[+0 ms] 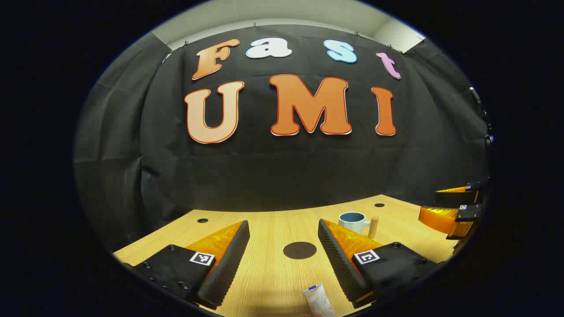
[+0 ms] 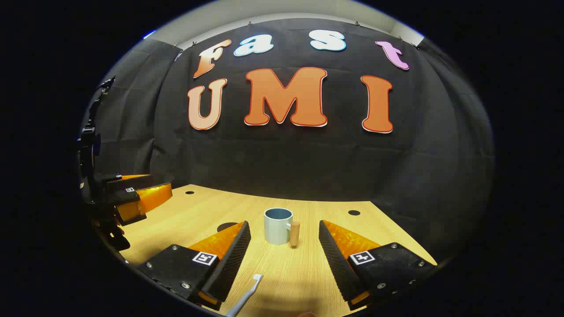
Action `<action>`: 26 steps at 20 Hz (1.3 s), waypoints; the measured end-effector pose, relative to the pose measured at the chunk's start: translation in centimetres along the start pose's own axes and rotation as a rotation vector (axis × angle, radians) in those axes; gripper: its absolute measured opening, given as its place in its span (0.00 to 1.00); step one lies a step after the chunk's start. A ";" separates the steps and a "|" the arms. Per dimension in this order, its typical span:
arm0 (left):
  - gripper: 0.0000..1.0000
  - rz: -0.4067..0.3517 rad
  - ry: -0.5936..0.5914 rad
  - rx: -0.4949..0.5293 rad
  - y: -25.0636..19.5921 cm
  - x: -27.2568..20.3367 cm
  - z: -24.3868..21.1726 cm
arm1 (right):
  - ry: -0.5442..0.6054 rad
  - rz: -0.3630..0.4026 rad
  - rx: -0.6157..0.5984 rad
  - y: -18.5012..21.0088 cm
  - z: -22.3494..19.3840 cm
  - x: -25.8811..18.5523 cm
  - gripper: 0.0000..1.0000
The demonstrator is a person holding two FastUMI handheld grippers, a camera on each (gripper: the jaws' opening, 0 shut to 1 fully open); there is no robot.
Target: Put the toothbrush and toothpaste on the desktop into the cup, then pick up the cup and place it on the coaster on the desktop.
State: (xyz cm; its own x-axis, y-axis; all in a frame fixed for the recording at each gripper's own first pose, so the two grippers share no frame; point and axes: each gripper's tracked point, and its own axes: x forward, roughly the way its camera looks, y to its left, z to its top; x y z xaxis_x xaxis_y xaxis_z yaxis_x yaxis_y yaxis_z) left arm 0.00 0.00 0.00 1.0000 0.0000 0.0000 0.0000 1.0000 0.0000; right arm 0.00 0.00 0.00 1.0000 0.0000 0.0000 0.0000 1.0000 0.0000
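Both grippers hover spread and empty above the bench (image 2: pixel 308 264). In the right gripper view the right gripper (image 2: pixel 284 259) has the toothbrush (image 2: pixel 246 295) lying at 6 o'clock between its fingers, and the cup (image 2: pixel 278 226) upright at 12. In the left gripper view the left gripper (image 1: pixel 284 259) has the toothpaste (image 1: pixel 318 300) at 6 o'clock, the coaster (image 1: pixel 299 250) just ahead. Best to drop low, centre each item between the fingers, pinch near its middle, then lift it level before tipping it into the cup.
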 end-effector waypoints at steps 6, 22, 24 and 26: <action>0.99 0.002 -0.011 0.004 0.1 0.1 0.2 | 0.008 0.008 -0.005 0.3 -0.1 -0.1 0.94; 0.99 -0.041 0.100 -0.024 -0.6 -0.4 -1.2 | 0.105 0.043 0.002 1.4 -1.6 -0.4 0.94; 0.99 -0.061 0.141 -0.034 -1.1 -0.7 -2.0 | 0.142 0.054 0.007 1.7 -2.3 -0.3 0.94; 0.95 -0.084 0.195 -0.051 -1.7 -1.3 -2.8 | 0.196 0.072 0.016 2.2 -3.4 -0.4 0.94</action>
State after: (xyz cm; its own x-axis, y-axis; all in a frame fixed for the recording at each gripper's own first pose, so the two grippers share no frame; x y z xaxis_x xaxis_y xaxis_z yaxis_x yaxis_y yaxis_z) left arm -1.33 -1.70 -2.83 0.9776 -0.0881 -0.1909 0.0782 0.9952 -0.0587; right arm -0.38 2.16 -3.41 0.9782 0.0725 -0.1944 -0.0695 0.9973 0.0224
